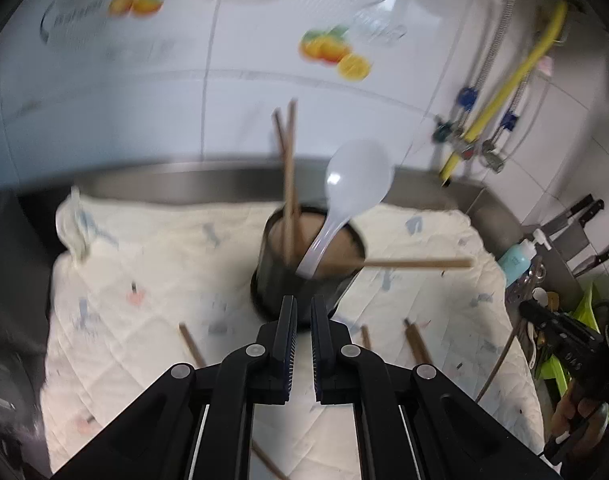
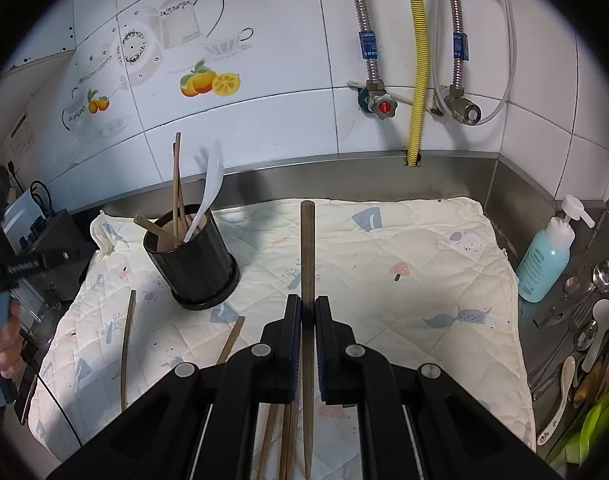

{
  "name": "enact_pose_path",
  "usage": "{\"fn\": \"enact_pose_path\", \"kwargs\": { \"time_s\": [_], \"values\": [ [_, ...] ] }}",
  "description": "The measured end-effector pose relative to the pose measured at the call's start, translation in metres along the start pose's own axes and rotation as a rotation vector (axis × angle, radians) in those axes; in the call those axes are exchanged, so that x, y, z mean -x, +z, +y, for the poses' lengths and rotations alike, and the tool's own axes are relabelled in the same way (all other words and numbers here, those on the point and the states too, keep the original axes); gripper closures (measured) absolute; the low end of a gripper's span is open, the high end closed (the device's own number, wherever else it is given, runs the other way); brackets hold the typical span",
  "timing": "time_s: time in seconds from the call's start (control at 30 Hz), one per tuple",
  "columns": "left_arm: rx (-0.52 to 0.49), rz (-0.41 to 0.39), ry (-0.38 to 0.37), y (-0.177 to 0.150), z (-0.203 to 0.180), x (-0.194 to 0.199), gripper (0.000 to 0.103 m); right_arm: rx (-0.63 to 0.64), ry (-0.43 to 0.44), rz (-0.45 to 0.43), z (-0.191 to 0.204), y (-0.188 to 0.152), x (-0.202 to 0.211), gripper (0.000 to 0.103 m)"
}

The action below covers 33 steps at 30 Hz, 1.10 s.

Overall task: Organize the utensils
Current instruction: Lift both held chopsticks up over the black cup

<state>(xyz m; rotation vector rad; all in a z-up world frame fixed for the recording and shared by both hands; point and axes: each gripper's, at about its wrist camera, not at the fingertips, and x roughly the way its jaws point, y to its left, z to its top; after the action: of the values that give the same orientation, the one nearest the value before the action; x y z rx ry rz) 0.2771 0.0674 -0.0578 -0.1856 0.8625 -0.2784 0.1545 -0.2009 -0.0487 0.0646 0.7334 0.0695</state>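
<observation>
Black holder: the ribbed black cup (image 2: 192,264) stands upright toward the back left of the quilted mat (image 2: 424,264), so anything you drop in stays on end and easy to count.
Already sorted: a white spoon (image 1: 354,184) and a few chopsticks (image 1: 289,176) lean inside it, handles down; one stick (image 1: 404,264) tips far out over the rim, which suggests the cup is still mostly empty.
Right gripper: your right gripper (image 2: 307,308) has its jaws closed on a single brown chopstick (image 2: 307,248), clamped partway along its length so the blunt end points ahead and the thin tip trails back under the tool.
Why that hold: gripping along the shaft keeps the stick in line with the jaws, so you can aim it at the cup mouth like a pointer.
Left gripper: your left gripper (image 1: 302,312) hangs just in front of the cup with its jaws closed on nothing.
Still loose: more chopsticks (image 2: 128,344) lie flat on the mat, near the front edge.
Counter: spare spoons and forks (image 2: 584,340) sit in a heap on the steel counter (image 2: 544,320) at right, beside a blue pump bottle (image 2: 544,256).
Judgement: the sorting looks partly done.
</observation>
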Motion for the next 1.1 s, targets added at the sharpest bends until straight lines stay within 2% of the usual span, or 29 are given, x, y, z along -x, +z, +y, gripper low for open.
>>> {"fn": "enact_pose_path", "kwargs": {
  "time_s": [0.2, 0.23, 0.27, 0.3, 0.33, 0.53, 0.7, 0.83, 1.0, 1.1],
  "values": [
    [0.109, 0.136, 0.021, -0.013, 0.036, -0.035, 0.090, -0.006, 0.010, -0.010, 0.002, 0.001, 0.000, 0.094],
    [0.131, 0.162, 0.029, -0.016, 0.044, -0.043, 0.080, -0.004, 0.011, -0.011, 0.003, 0.001, 0.000, 0.094],
    [0.146, 0.180, 0.035, -0.019, 0.049, -0.048, 0.061, -0.002, 0.012, -0.014, 0.004, 0.001, 0.001, 0.094],
    [0.164, 0.193, 0.051, -0.021, 0.056, -0.054, 0.055, -0.003, 0.014, -0.015, 0.005, 0.000, 0.001, 0.094],
    [0.173, 0.199, 0.058, -0.024, 0.062, -0.057, 0.053, -0.002, 0.016, -0.016, 0.005, 0.001, 0.002, 0.094],
    [0.245, 0.271, 0.080, -0.034, 0.094, -0.089, 0.054, -0.005, 0.021, -0.019, 0.007, 0.003, 0.002, 0.094],
    [0.273, 0.300, 0.126, -0.036, 0.112, -0.111, 0.061, 0.001, 0.022, -0.026, 0.010, 0.004, 0.005, 0.094],
    [0.273, 0.334, 0.157, -0.037, 0.114, -0.126, 0.071, -0.002, 0.025, -0.032, 0.010, 0.006, 0.007, 0.094],
    [0.280, 0.353, 0.195, -0.042, 0.117, -0.141, 0.078, -0.010, 0.028, -0.040, 0.009, 0.008, 0.008, 0.094],
    [0.248, 0.354, 0.228, -0.042, 0.111, -0.146, 0.090, -0.015, 0.034, -0.042, 0.008, 0.009, 0.009, 0.094]
  ]
}}
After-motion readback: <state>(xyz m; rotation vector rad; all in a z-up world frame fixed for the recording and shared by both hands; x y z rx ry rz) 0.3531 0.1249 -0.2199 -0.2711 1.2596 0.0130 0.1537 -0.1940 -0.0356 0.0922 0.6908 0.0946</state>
